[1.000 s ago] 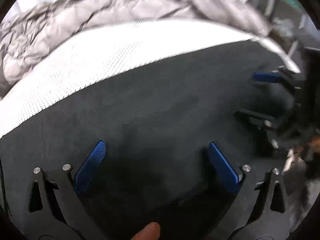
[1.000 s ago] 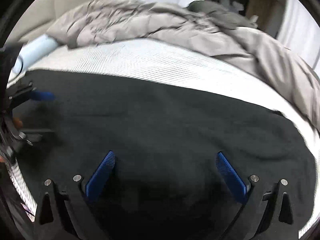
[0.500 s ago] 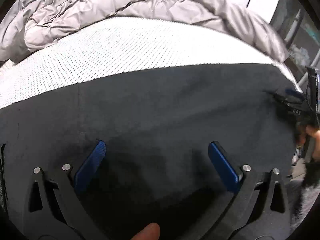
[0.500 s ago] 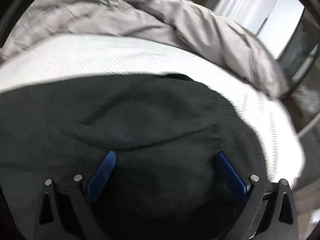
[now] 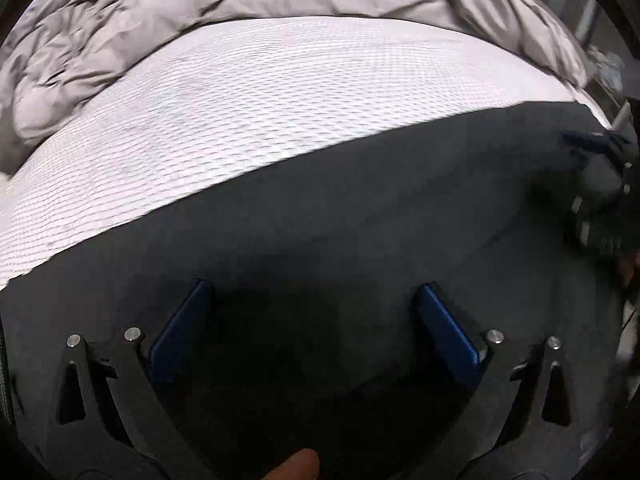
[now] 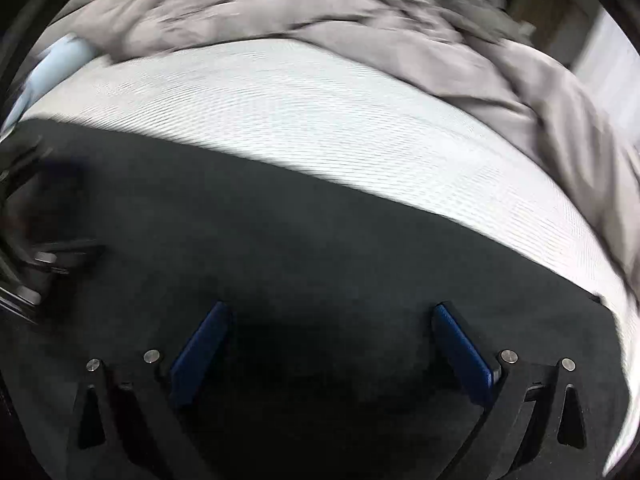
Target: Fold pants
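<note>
Dark pants point(image 5: 360, 216) lie spread flat on the white mattress point(image 5: 280, 96) and fill the lower half of both views point(image 6: 280, 240). My left gripper point(image 5: 312, 292) hovers just over the cloth, open, its blue pads wide apart with nothing between them. My right gripper point(image 6: 332, 312) is open in the same way above the pants. In the left wrist view the right gripper point(image 5: 592, 168) shows at the right edge over the pants' end. At the left edge of the right wrist view the left gripper point(image 6: 36, 248) is a blur.
A rumpled grey duvet point(image 5: 200, 4) is heaped along the far side of the mattress point(image 6: 320, 24). A pale blue pillow point(image 6: 52, 64) lies at the far left. The bed's edge drops off at the right point(image 5: 600, 120), with room clutter beyond.
The right wrist view has swung back to the left, so the left gripper shows at its left edge again. The left wrist view tilted slightly. Both grippers stayed open over the pants.
</note>
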Motion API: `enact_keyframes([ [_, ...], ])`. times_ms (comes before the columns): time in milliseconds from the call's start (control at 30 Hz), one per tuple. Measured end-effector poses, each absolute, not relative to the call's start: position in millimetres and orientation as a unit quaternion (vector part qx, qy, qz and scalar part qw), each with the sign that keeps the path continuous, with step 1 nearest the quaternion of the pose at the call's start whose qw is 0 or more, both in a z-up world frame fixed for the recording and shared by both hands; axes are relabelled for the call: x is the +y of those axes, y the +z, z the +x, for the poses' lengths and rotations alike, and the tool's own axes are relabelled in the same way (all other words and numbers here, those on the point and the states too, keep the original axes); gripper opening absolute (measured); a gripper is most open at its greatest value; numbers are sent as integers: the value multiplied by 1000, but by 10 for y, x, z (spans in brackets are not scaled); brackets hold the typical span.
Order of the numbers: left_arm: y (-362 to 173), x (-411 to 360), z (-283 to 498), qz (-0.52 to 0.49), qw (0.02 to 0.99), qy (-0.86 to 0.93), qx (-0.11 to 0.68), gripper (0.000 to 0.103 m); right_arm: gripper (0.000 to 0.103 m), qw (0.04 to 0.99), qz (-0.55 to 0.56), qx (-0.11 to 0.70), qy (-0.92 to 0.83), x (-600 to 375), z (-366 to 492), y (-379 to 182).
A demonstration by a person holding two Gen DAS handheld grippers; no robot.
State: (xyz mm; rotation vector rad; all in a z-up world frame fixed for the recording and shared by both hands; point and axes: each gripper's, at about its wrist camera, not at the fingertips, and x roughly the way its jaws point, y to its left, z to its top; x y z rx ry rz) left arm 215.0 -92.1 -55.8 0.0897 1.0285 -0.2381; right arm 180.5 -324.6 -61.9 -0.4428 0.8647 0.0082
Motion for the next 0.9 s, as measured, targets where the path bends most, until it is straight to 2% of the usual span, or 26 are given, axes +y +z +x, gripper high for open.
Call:
enact_keyframes([
  [167, -546, -587, 2061, 24, 868, -87, 489, 103, 102, 885, -121, 417, -169, -4372, 1791, -450],
  [267, -529, -592, 2001, 29, 870, -72, 487, 103, 103, 892, -72, 411, -172, -4569, 1728, -366],
  [433, -333, -782, 2039, 5, 882, -93, 463, 102, 102, 908, -126, 374, -143, -4135, 1549, -113],
  [533, -337, -1072, 2276, 11, 879, -118, 461, 102, 102, 920, -139, 364, -51, -3653, 1543, -97],
  [633, -477, -1284, 2421, 30, 867, -111, 485, 103, 102, 904, -153, 397, 35, -3180, 1839, -338],
  [700, -503, -1275, 2456, 36, 865, -115, 487, 103, 101, 888, -147, 432, 54, -3216, 2003, -535],
  [767, -492, -1139, 2440, 28, 867, -111, 485, 103, 101, 890, -121, 438, 28, -3446, 2074, -521],
  [900, -442, -878, 2391, -6, 870, -74, 487, 102, 101, 888, -131, 411, -161, -4030, 2052, -372],
])
